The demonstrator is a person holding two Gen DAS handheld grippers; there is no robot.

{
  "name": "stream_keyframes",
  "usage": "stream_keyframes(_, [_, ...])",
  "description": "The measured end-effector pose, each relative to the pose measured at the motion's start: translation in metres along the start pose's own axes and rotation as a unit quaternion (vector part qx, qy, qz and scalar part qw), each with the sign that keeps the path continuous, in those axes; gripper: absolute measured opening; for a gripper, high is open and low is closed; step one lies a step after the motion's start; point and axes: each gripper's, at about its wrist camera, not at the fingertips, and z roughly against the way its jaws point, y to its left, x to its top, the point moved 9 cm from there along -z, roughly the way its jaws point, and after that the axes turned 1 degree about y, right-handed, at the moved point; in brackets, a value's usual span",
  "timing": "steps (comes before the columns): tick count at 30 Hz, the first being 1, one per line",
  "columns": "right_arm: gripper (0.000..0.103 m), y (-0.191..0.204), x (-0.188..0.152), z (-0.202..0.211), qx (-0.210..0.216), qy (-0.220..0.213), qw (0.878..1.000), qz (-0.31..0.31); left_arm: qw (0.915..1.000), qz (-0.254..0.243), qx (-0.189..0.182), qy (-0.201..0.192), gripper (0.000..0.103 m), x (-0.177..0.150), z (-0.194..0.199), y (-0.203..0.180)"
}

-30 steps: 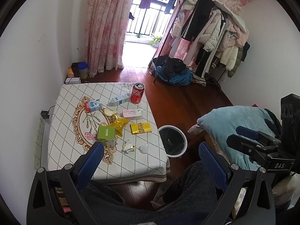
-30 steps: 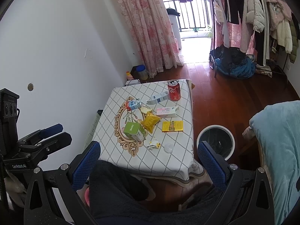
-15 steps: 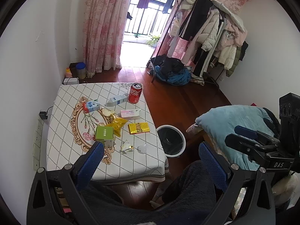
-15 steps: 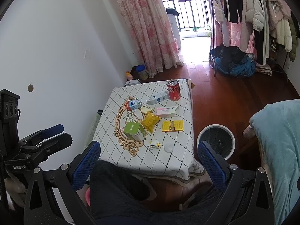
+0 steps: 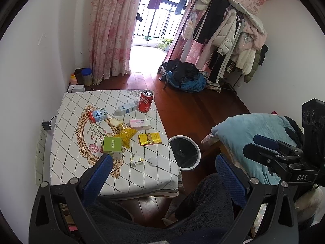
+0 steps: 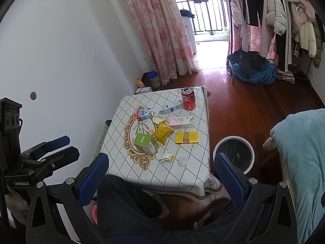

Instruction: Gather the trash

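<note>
Trash lies on a low table (image 5: 67, 162) (image 6: 191, 172) with a white diamond-pattern cloth: a red cola can (image 5: 145, 101) (image 6: 188, 98), two small milk cartons (image 5: 98, 116) (image 5: 126, 108), a pink box (image 5: 140, 123), a yellow snack bag (image 5: 126, 135), a gold packet (image 5: 150, 139), a green box (image 5: 112, 144) (image 6: 145, 141) and crumpled wrappers (image 5: 137, 159). A round white bin (image 5: 185, 152) (image 6: 234, 152) with a black liner stands on the floor right of the table. My left gripper (image 5: 162, 162) and right gripper (image 6: 161, 162) are open and empty, held back from the table above the person's lap.
A bed with a blue blanket (image 5: 254, 136) is at the right. A loaded clothes rack (image 5: 227, 36) and a pile of clothes (image 5: 184, 79) stand by the balcony door. Jars (image 5: 86, 77) sit on the floor by the pink curtain (image 5: 109, 30). White wall is on the left.
Both views have shifted only slightly; the table sits a touch lower-left in the left wrist view. Nothing was picked up or moved.
</note>
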Motion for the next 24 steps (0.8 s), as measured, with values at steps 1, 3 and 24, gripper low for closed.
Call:
stream_keyframes(1, [0.103, 0.0, 0.0, 0.0, 0.0, 0.0, 1.0, 0.0, 1.0, -0.001, 0.0, 0.001, 0.103, 0.0, -0.001, 0.0])
stream_keyframes(3, [0.103, 0.0, 0.0, 0.0, 0.001, 0.0, 1.0, 0.0, 1.0, 0.0, 0.0, 0.001, 0.103, 0.0, -0.001, 0.0])
stream_keyframes(24, [0.103, 0.008, 0.002, -0.006, 0.007, 0.005, 1.0, 0.002, 0.9999, 0.008, 0.008, 0.004, 0.103, 0.0, -0.006, 0.017])
